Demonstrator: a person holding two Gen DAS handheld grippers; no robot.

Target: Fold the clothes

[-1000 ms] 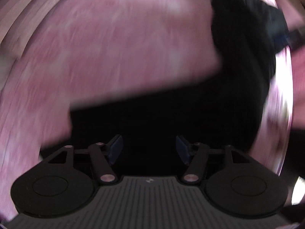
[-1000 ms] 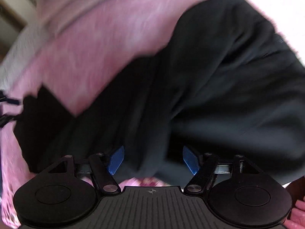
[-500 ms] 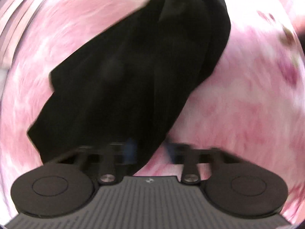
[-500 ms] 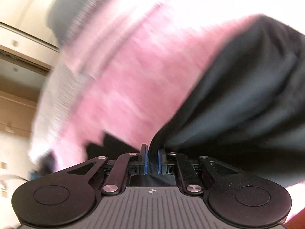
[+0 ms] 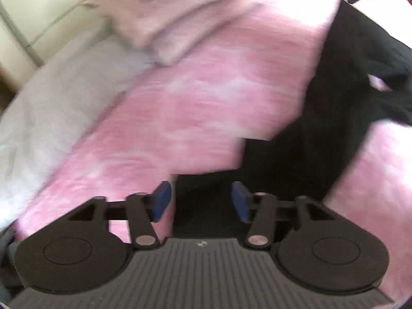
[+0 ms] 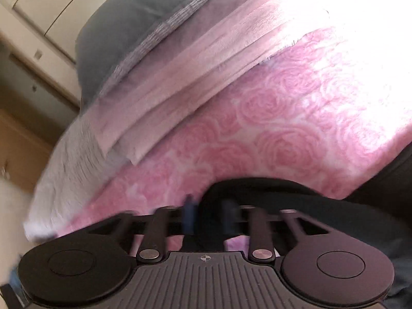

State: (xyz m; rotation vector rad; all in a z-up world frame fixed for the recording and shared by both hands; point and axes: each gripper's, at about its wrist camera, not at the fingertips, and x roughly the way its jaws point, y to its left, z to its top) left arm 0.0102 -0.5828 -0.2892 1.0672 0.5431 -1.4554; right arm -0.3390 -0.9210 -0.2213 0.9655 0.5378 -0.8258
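A black garment [image 5: 334, 118] lies on a pink rose-patterned blanket [image 5: 195, 103]. In the left wrist view a corner of it sits between the blue pads of my left gripper [image 5: 200, 200], which is open and just above it. In the right wrist view the black garment [image 6: 257, 188] bulges up over my right gripper [image 6: 209, 216]; its blurred blue pads are a small way apart with black cloth between them, seemingly still around a fold. The rest of the garment runs off to the right.
A folded pale pink blanket [image 6: 206, 59] and a grey pillow [image 6: 123, 33] lie at the far side of the bed. A grey-white cover [image 5: 59, 97] lies at the left. Cream cabinets [image 6: 41, 13] stand beyond the bed's edge.
My left gripper has opened and swung left, with the garment's corner now between its pads. My right gripper's pads have parted slightly and it has tilted down toward the blanket.
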